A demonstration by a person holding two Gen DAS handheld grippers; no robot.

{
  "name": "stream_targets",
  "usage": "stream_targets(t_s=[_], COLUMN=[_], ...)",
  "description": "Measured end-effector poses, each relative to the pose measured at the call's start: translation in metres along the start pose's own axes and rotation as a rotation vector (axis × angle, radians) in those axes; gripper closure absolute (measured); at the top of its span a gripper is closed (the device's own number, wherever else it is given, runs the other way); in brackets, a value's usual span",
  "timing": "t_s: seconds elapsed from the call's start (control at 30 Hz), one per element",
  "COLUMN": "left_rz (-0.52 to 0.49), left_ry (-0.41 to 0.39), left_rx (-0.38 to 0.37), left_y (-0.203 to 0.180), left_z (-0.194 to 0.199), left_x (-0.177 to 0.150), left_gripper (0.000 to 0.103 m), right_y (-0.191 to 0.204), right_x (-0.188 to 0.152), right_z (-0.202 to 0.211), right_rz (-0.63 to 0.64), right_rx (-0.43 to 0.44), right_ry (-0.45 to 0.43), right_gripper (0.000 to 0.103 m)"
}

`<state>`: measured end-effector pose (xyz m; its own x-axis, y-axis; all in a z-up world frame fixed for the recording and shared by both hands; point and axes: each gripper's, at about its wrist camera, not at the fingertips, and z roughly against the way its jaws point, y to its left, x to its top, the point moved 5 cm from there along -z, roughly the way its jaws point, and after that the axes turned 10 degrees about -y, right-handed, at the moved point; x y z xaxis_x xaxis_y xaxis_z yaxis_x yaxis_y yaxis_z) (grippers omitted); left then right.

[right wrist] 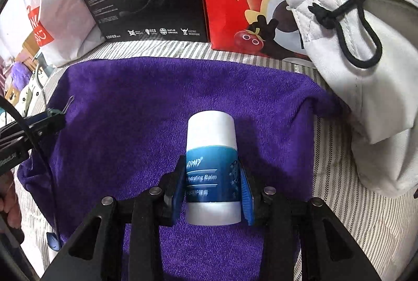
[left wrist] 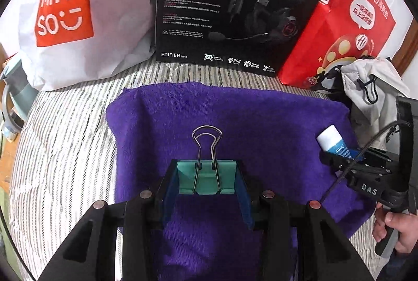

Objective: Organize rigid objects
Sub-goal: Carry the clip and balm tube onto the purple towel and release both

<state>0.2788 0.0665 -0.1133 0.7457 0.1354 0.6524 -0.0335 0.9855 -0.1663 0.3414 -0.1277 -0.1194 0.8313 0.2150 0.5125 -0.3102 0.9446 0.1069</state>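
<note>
A teal binder clip (left wrist: 206,177) with silver wire handles sits between the blue pads of my left gripper (left wrist: 207,176), which is shut on it above the purple towel (left wrist: 261,121). My right gripper (right wrist: 213,176) is shut on a white and blue balm stick (right wrist: 212,168) marked "Hydrating Balm", held over the same towel (right wrist: 156,103). In the left wrist view the right gripper (left wrist: 337,158) enters from the right with the balm stick (left wrist: 333,140) poking out. In the right wrist view the left gripper (right wrist: 52,119) shows at the left edge.
Behind the towel stand a white Miniso bag (left wrist: 78,19), a black headset box (left wrist: 235,4) and a red paper bag (left wrist: 347,27). A white drawstring pouch (right wrist: 365,66) lies at the right. The striped bedding (left wrist: 65,137) surrounds the towel. A hand (left wrist: 397,231) grips the right tool.
</note>
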Motion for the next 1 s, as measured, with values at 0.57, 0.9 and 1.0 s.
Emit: stream_targets(t_s=[0.57, 0.9, 1.0], left_rz=[-0.06, -0.164, -0.136], left_ry=[0.056, 0.056, 0.062], left_rx=[0.027, 0.082, 0.105], left_y=[-0.01, -0.022, -0.016], left_z=[-0.037, -0.036, -0.03], left_x=[0.004, -0.007, -0.013], left_gripper=[0.064, 0.029, 0.027], right_y=[0.011, 0.014, 0.016], right_x=[-0.036, -0.066, -0.073], right_z=[0.079, 0.12, 0.126], right_rz=[0.007, -0.013, -0.024], right_rx=[0.063, 0.061, 0.075], right_ry=[-0.058, -0.072, -0.074], right_gripper=[0.051, 0.051, 0.051])
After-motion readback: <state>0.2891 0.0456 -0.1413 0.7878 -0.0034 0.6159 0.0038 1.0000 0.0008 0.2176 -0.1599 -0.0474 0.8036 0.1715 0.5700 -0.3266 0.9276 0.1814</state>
